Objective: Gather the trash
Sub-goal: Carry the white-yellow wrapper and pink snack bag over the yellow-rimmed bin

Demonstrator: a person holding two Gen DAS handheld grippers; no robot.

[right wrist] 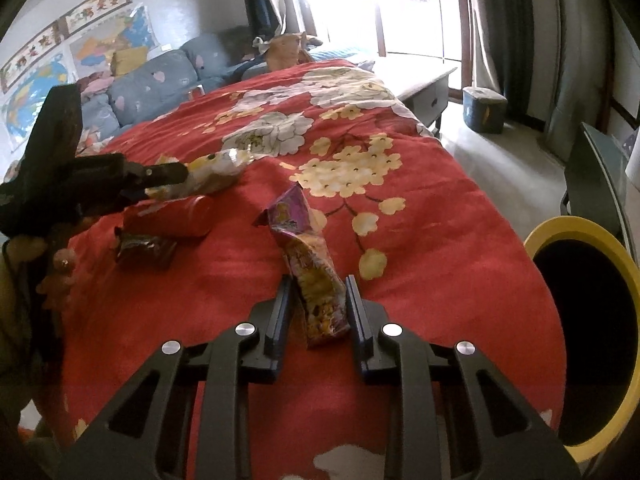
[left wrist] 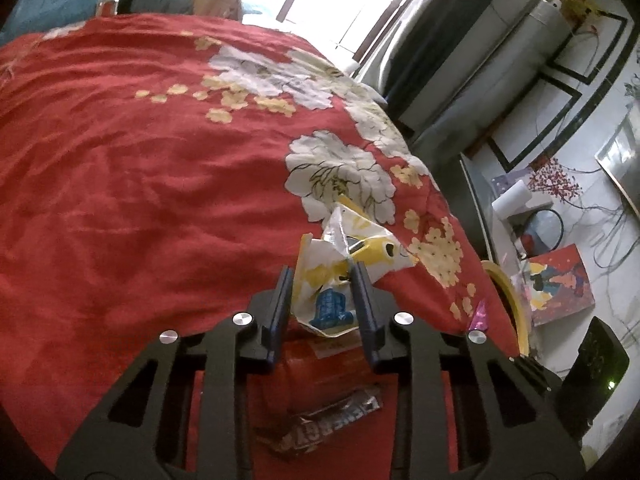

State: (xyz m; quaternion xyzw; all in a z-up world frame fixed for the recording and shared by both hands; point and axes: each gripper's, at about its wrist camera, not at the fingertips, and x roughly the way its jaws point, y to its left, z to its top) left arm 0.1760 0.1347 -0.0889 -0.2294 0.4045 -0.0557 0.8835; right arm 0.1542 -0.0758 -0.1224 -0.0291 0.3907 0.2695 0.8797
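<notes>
Right now your left claw point(left wrist: 322, 276) holds a crumpled yellow-and-white wrapper point(left wrist: 348, 256), lifted above the red bedspread point(left wrist: 140, 160). Under it a red can point(right wrist: 172, 218) lies on its side, touching a dark snack bar wrapper point(right wrist: 146, 246). Your right claw point(right wrist: 318, 288) is closed narrowly on a purple snack bag point(right wrist: 308, 260) near the bed's right edge, just beside the yellow-rimmed bin point(right wrist: 580, 320) standing off that edge.
</notes>
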